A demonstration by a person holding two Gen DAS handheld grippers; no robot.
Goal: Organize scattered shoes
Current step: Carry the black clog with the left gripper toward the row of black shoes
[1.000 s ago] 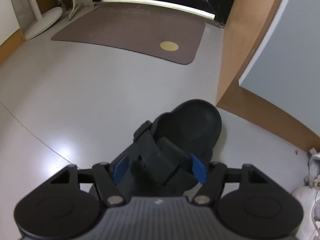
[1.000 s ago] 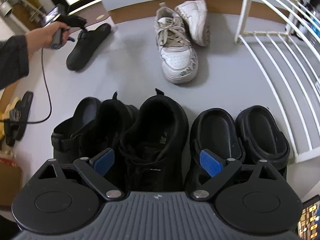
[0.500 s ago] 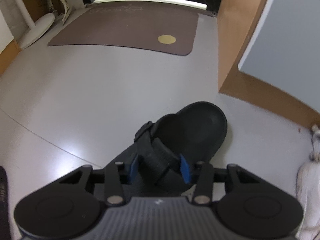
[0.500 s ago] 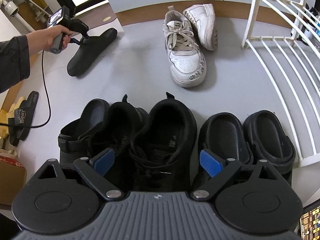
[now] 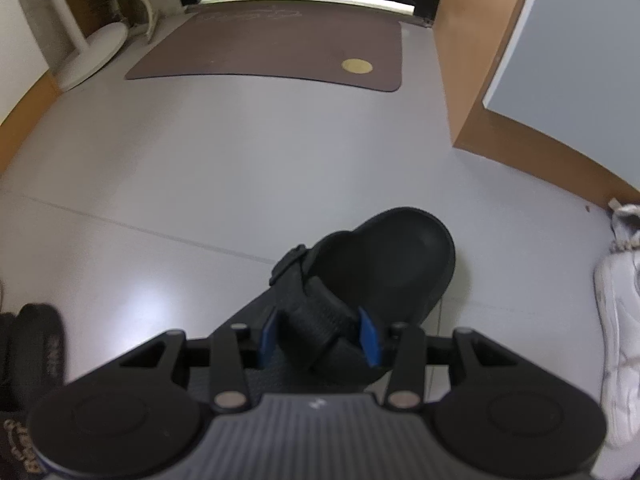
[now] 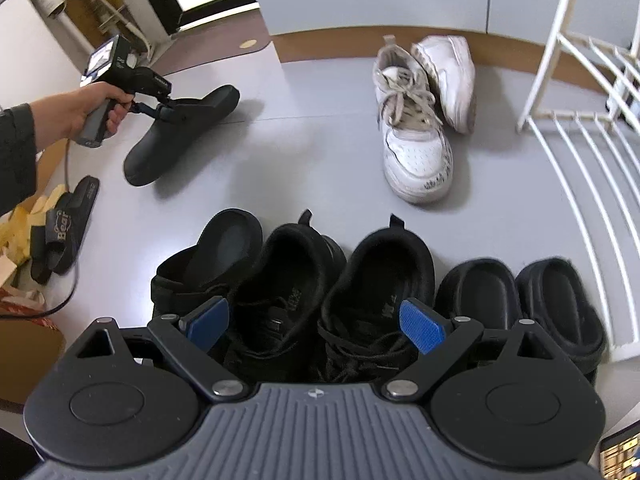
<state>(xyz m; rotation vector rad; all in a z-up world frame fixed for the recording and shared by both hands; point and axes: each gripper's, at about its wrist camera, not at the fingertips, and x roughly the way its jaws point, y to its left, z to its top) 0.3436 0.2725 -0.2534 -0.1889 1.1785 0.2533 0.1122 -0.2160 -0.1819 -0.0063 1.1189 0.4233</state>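
Left wrist view: the left gripper [image 5: 318, 336], open a second ago, now clamps the strap of the black clog [image 5: 360, 276], lifting it off the floor [image 5: 240, 168]; carrying can begin. Right gripper [image 6: 316, 324] hangs open over the lined-up shoes [image 6: 332, 292].

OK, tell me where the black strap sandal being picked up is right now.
In the right wrist view the black strap sandal is at upper left, held by its strap in the left gripper, left of the white sneakers and beyond the lined-up black shoes.

Left hand-held gripper [image 5: 318, 334] clamps black clog [image 5: 372, 280] strap.
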